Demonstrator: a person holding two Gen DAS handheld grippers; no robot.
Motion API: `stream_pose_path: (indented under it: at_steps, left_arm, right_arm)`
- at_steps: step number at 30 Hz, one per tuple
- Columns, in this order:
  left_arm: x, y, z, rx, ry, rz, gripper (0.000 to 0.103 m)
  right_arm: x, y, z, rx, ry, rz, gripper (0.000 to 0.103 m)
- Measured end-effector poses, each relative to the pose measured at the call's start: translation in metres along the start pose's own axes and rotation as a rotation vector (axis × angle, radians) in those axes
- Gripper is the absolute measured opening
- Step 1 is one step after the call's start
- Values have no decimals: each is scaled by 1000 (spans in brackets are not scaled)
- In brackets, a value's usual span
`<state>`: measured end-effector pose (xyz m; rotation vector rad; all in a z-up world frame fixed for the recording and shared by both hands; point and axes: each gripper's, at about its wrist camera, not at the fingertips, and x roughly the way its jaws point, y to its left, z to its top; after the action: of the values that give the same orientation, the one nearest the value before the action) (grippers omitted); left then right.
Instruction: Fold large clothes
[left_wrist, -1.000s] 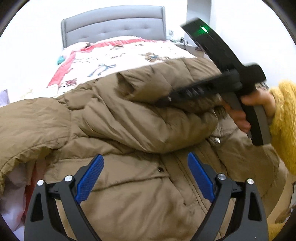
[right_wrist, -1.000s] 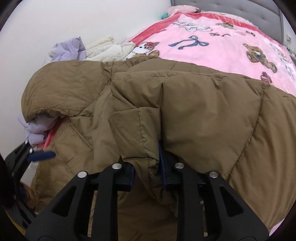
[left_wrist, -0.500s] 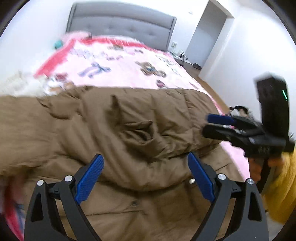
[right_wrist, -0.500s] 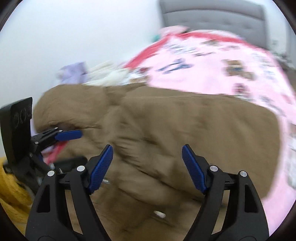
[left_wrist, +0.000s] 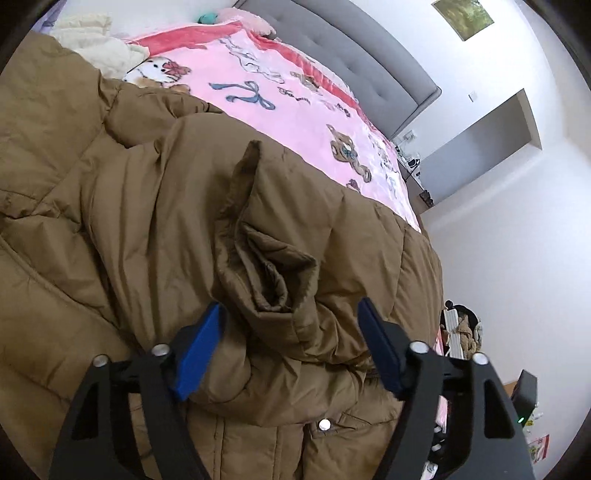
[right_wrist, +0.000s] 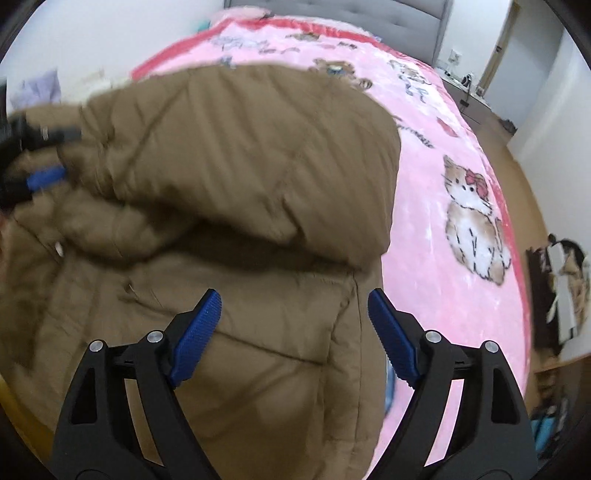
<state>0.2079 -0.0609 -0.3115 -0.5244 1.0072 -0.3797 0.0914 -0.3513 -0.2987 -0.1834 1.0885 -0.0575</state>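
Coat (left_wrist: 155, 229), one big brown padded one, lies spread across the foot of the bed (left_wrist: 303, 110), on the pink blanket (right_wrist: 436, 192). A second ago our right gripper (right_wrist: 294, 332) was clamped on a fold of sleeve; half a second ago it had already let go, and now its fingers (right_wrist: 197, 332) stand wide apart above the coat's lower right corner, touching nothing that we can see. The sleeve (left_wrist: 266, 273) it carried now lies folded across the front of the coat, its cuff opening facing our left gripper (left_wrist: 291, 350), whose fingers (left_wrist: 199, 347) are also apart, one on each side of the cuff, closed on nothing. We judge the first sleeve fold done, so the coat is narrower and the body folds remain. We count one coat, one bed, one blanket, two grippers, one silver snap (left_wrist: 325, 424) on the front, and one loose pile of pale clothes (left_wrist: 96, 48) by the wall beyond the coat.
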Motion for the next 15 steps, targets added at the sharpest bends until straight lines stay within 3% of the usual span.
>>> stream_pose_path:
  at_steps: [1, 2, 4, 7, 9, 11, 13, 15]
  left_arm:
    - [3, 0, -1, -2, 6, 9, 60]
    - [9, 0, -1, -11, 16, 27, 42]
    - [12, 4, -1, -33, 13, 83, 20]
    - [6, 8, 6, -70, -44, 116, 13]
    - [-2, 3, 14, -43, -95, 136, 12]
    - [-11, -4, 29, 10, -146, 136, 12]
    - [-17, -14, 45, 91, -193, 133, 12]
    - [-15, -20, 55, 153, -204, 154, 12]
  right_arm:
    - [4, 4, 0, -23, 3, -37, 78]
    - [7, 7, -1, -42, -1, -75, 78]
    - [12, 11, 1, -57, -21, -114, 78]
    - [20, 10, 6, -103, -59, -164, 78]
    - [24, 9, 11, -141, -77, -203, 74]
    - [20, 4, 17, -133, -116, -171, 60]
    - [12, -2, 28, -103, -180, -99, 59]
    - [14, -4, 41, -95, -204, -87, 59]
